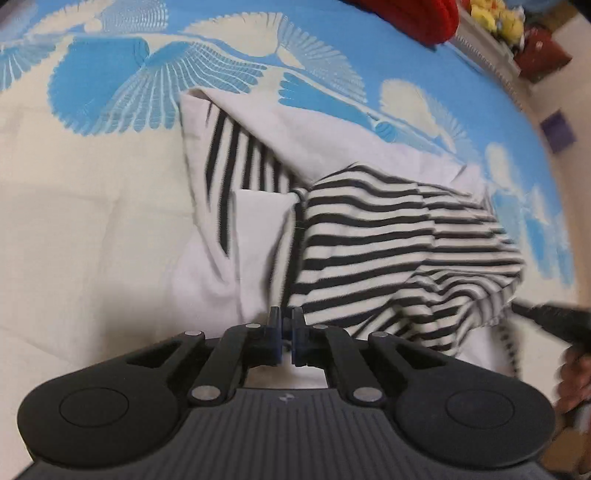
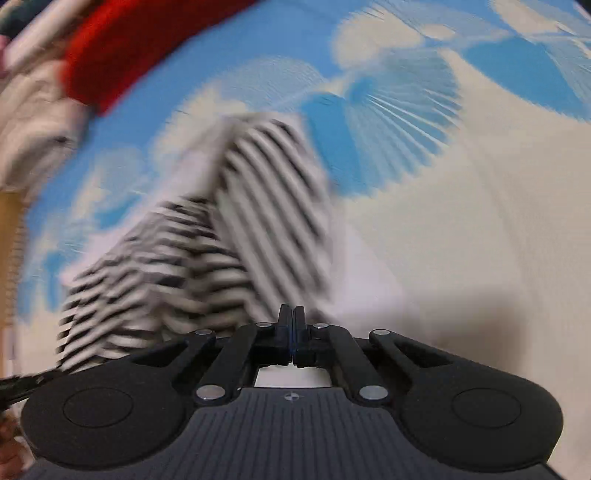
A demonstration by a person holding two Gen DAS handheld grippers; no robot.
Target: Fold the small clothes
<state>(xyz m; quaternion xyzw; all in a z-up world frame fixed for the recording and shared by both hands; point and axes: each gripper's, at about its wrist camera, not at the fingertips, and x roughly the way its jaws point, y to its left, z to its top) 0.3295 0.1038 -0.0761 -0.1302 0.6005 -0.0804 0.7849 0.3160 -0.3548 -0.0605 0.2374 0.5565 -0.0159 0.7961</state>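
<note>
My left tongs and right tongs are pinched shut at the near hem of the black-and-white striped cotton garment, which lies rumpled on the blue-and-cream bedspread, light, limp, best gripped at corners.

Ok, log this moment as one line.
left tool: shut on striped garment | right tool: shut at garment edge | surface: blue-cream bedspread

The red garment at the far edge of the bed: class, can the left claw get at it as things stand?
Probably not right away. The left claw is shut at the striped garment, and the red garment lies beyond it across the bedsheet.
</note>
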